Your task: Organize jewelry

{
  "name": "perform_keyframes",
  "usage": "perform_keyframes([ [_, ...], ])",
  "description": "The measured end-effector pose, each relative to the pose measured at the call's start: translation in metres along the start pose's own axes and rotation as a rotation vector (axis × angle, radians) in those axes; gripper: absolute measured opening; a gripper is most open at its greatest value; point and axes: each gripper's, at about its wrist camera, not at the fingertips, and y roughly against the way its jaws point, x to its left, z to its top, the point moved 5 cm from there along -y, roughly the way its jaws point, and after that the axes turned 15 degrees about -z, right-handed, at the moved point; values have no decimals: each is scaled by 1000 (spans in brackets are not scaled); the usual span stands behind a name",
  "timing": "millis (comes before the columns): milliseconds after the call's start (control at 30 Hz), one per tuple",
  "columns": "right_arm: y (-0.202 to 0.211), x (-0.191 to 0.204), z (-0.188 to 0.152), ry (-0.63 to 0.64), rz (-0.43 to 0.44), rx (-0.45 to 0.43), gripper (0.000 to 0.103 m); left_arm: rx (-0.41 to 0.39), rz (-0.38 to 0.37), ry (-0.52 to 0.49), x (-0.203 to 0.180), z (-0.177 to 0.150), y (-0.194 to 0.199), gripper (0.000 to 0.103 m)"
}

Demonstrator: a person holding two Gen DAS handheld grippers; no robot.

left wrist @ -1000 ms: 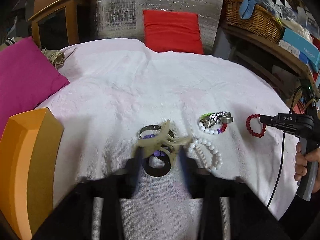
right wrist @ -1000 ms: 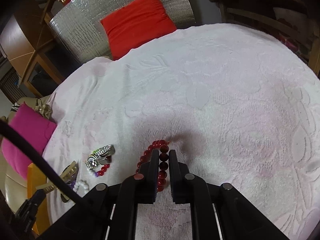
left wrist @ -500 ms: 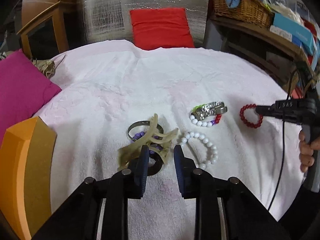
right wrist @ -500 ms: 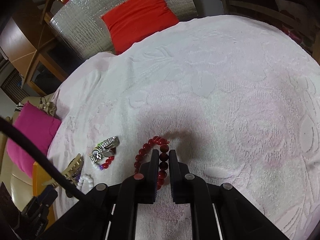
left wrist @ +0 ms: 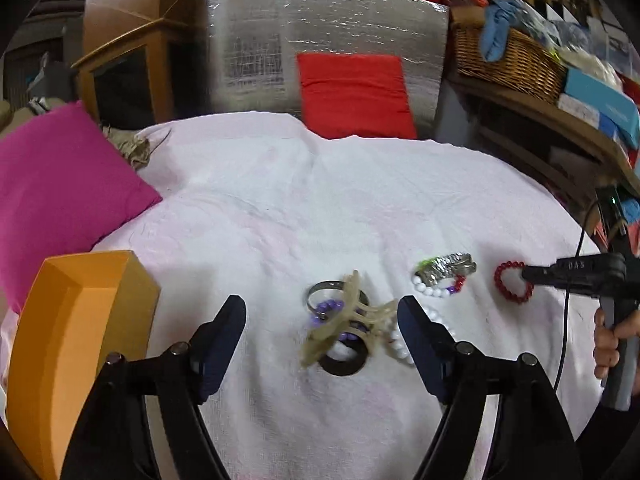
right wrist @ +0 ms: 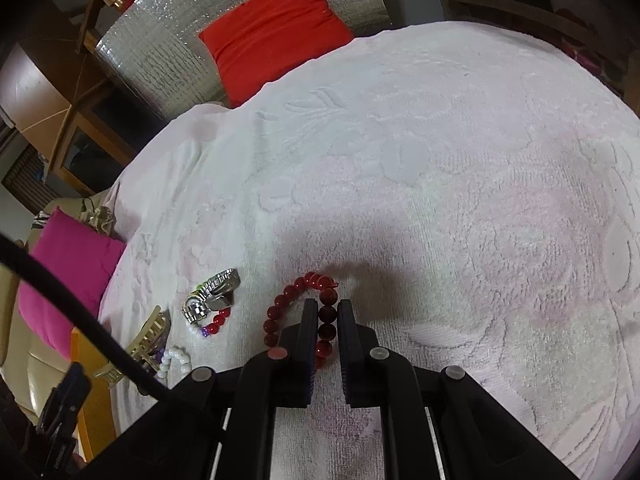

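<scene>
So, left wrist view first: the white towel (left wrist: pixel 360 208) covers the whole work surface, with a pink cushion (left wrist: pixel 60 184) off its left edge and an orange box (left wrist: pixel 72 344) sitting at the near left, right beside the left gripper (left wrist: pixel 320 336). Behind the towel there's a red cushion (left wrist: pixel 352 96) leaning on a silver foil panel (left wrist: pixel 320 32), and a wicker basket (left wrist: pixel 508 60) on a shelf to the right. Plenty of bare towel in the far half. The left gripper's jaws are opening and nothing is pinched; the beige hair claw (left wrist: pixel 344 328) lies on the towel between the fingertips, piled over a dark ring (left wrist: pixel 340 364), a metal bangle (left wrist: pixel 324 292) and purple beads (left wrist: pixel 330 306). A white bead bracelet (left wrist: pixel 400 344) sits just against the right finger. Further right are a silver watch (left wrist: pixel 444 268) on a mixed bead bracelet (left wrist: pixel 440 290), then the red bead bracelet (left wrist: pixel 514 280) at the right gripper's (left wrist: pixel 528 274) tip, with a hand (left wrist: pixel 612 340) on its handle.

Right wrist view: the right gripper (right wrist: pixel 324 316) is clamped tight on the red bead bracelet (right wrist: pixel 296 308), one strand squeezed between the pads, the rest looping left on the towel (right wrist: pixel 440 160). Can't quite tell if it's lifted at all. Wide open towel ahead and to the right. The watch (right wrist: pixel 212 296) and hair claw (right wrist: pixel 148 340) are off to the left, partly behind a black cable (right wrist: pixel 80 320).
</scene>
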Motion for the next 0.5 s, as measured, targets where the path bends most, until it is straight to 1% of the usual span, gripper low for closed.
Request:
perform_keyframes([
  [100, -2, 2, -1, 0, -2, 9, 11, 79, 22, 29, 11, -7, -20, 79],
  [200, -3, 2, -1, -2, -2, 11, 11, 144, -8, 29, 7, -13, -40, 79],
  [367, -4, 1, -4, -6, -7, 15, 11, 187, -21, -35, -10, -18, -60, 79],
  [500, -5, 1, -5, -9, -2, 23, 11, 214, -20, -41, -14, -18, -74, 79],
])
